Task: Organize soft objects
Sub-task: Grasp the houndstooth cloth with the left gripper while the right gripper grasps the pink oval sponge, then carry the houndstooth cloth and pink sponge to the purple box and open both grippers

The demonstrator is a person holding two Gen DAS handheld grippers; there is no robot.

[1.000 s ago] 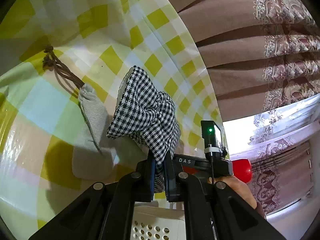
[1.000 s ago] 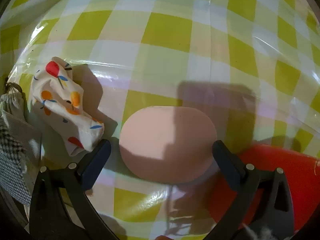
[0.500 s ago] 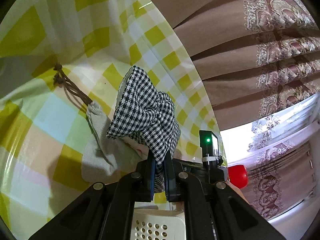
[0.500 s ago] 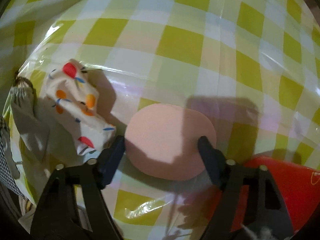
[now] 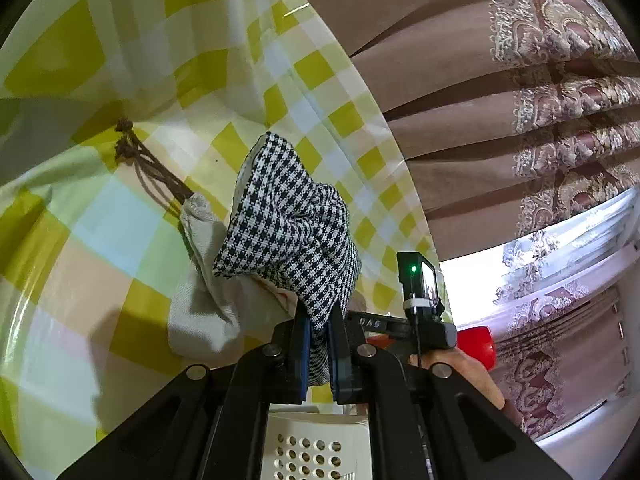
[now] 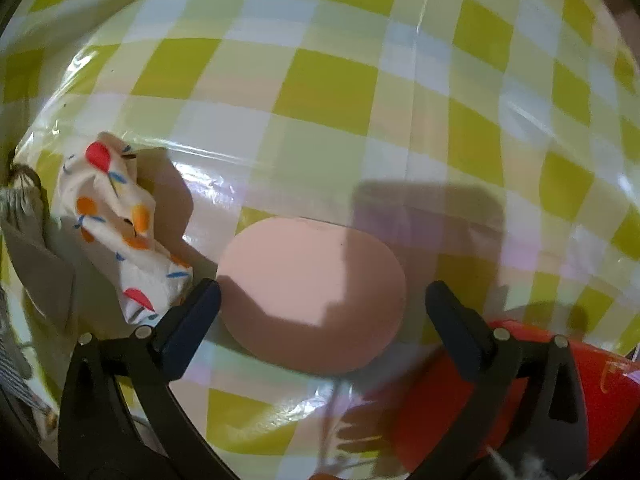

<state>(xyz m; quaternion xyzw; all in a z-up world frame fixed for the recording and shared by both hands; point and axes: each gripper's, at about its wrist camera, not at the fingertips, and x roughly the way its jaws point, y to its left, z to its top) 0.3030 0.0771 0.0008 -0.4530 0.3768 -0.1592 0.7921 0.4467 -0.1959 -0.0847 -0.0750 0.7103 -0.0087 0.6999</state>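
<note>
Step in hand, as I read it: right side lining up a pick on the pink sponge, left side carrying a cloth toward the basket.

Right gripper [image 6: 322, 300]: pointing straight down, jaws opening to full width. Pink oval sponge [image 6: 312, 296] lies flat on the checked tablecloth [image 6: 328, 92] between the two fingers. The left finger is just beside its edge, the right one stands clear; neither pad presses on it. Nothing held.

Next move calls for: sink until the pads straddle the sponge's sides, then close gently. It's soft foam and will probably squash, and being flat it could slip out from under a high grip.

Just left of the sponge: crumpled white cloth with red and orange spots [image 6: 116, 224], close to the left finger; could get snagged on closing. Red object [image 6: 600, 392] near right, partly behind the gripper; can't identify it.

Left gripper [image 5: 319, 348]: clamped tight on the houndstooth cloth [image 5: 288, 232], which bunches up above the pads, off the table. White perforated basket [image 5: 312, 452] sits right below the fingers, near edge of view, likely the drop target.

Farther left: grey drawstring pouch [image 5: 204, 304] on the table, brown cord [image 5: 148, 164] trailing away. Curtains [image 5: 520, 100] at the far right.
</note>
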